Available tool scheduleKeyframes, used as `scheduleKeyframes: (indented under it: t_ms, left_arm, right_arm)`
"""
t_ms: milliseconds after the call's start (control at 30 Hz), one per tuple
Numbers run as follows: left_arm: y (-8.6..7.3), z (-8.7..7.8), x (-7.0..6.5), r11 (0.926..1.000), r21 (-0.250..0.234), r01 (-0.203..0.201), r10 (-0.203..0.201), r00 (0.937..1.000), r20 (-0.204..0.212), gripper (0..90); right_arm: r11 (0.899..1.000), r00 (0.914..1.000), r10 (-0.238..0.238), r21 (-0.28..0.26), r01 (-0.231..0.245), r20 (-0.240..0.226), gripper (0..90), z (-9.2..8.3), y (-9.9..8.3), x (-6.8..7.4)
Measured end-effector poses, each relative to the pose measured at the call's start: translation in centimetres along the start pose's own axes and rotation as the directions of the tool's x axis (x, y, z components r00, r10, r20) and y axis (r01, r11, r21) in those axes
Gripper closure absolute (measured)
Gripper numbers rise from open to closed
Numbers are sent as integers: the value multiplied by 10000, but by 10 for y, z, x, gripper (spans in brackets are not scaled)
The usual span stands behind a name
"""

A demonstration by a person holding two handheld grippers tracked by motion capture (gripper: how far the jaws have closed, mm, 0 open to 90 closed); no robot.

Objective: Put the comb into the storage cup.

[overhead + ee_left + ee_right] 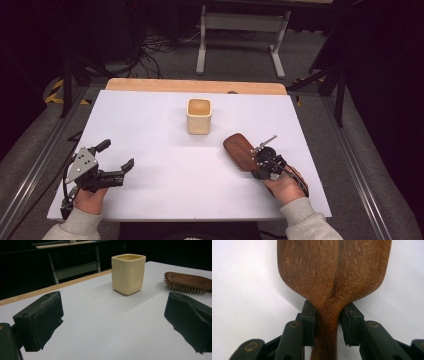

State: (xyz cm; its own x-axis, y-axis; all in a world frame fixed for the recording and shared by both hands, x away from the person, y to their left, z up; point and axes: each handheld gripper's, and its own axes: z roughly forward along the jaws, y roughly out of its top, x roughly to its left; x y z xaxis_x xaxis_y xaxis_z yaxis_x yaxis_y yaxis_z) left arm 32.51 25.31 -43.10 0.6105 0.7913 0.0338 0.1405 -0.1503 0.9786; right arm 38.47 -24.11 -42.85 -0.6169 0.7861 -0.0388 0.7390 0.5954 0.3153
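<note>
The right gripper clamps the neck of the wooden hairbrush, which lies bristles down on the white table, to the right of the cream cup and nearer the person. Its long axis runs diagonally, head toward the cup and handle toward the person's hand; because the neck tapers, I judge the brush could slip or swing head-down on lifting. The left gripper rests released, well left of the cup.

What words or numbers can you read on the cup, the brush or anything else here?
There are none to read.
The cream cup is plain on the sides that show.
The wooden hairbrush shows only wood grain.
The white table is bare of writing.
The black and yellow stripes on the floor are a warning marking without letters.
</note>
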Motion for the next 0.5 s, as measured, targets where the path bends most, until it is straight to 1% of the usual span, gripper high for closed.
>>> scheduleKeyframes:
  t_ms: [100, 167, 233, 267, 333, 433, 467, 500]
  left_arm:
    - [0, 0, -1, 10000, 2, -67, 67, 10000, -71, 30]
    - [-1, -1, -1, 9998, -145, -101, 99, 9999, -134, 30]
    - [-1, -1, -1, 9997, -192, -173, 172, 9998, -52, 32]
    - [-1, -1, -1, 9996, -215, -194, 192, 9998, -79, 32]
    - [0, -1, -1, 9990, -262, -362, 356, 9991, -208, 25]
    - [0, -2, -1, 9989, -397, -255, 246, 9994, -232, 17]
    - [-1, -3, 1, 9989, -474, -53, 46, 9999, -156, 17]
    - [-1, -3, 2, 9988, -487, 29, -34, 9999, -107, 13]
  right_arm:
    - [10000, 10000, -33, -64, 33, 43, 696, 0, -1, 1]
    - [10000, 10000, -19, -93, 19, -25, 720, 0, -1, 0]
    - [9999, 9999, -100, -118, 100, -43, 723, -1, -2, 0]
    - [9999, 9999, -100, -118, 100, -43, 723, -1, -2, 0]
    - [9998, 9999, -92, -195, 89, -124, 725, -1, -3, -1]
    - [9997, 9998, -128, -213, 125, -160, 726, -1, -4, -1]
    - [9996, 9998, -156, -240, 152, -154, 726, -1, -4, -2]
    - [9991, 9995, -278, -330, 274, -119, 727, -1, -5, -2]
